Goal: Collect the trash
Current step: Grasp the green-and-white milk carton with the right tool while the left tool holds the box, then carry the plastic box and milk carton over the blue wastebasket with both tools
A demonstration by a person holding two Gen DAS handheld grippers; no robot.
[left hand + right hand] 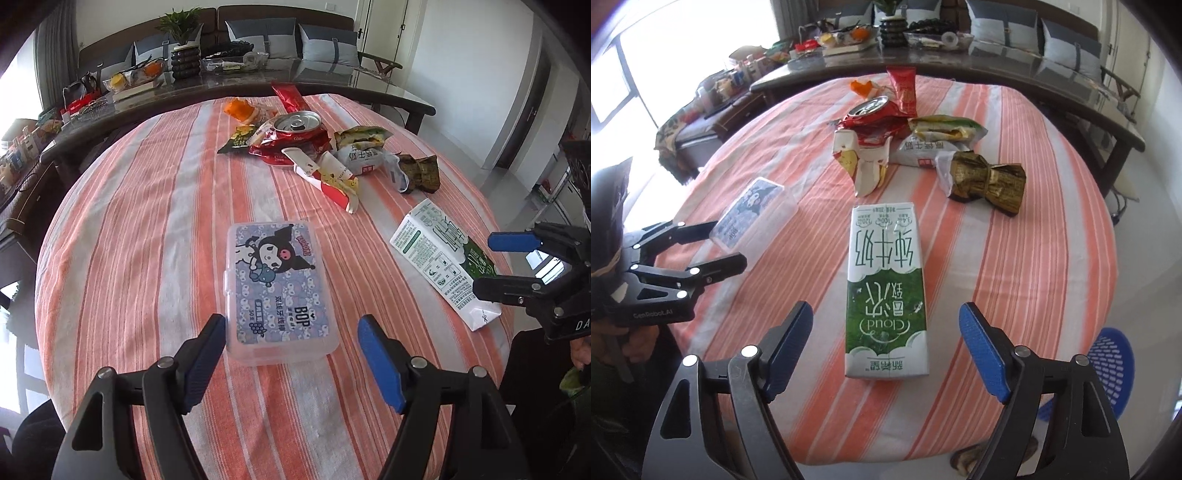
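A clear plastic box (279,288) with a cartoon label lies on the striped tablecloth (147,221). Its near end sits between the fingers of my left gripper (290,325), which is open with the pads off the box. A green and white milk carton (886,284) lies flat, and my right gripper (886,308) is open around its near end with a gap on both sides. Each gripper shows in the other view: the right gripper (484,264) over the carton (439,258), the left gripper (729,243) at the box (753,210).
A trash pile lies further back: a crushed red can (297,123), torn snack wrappers (332,177), a gold wrapper (991,182). A blue perforated basket (1112,369) stands on the floor at the right. A dark cluttered table (332,81) borders the far edge.
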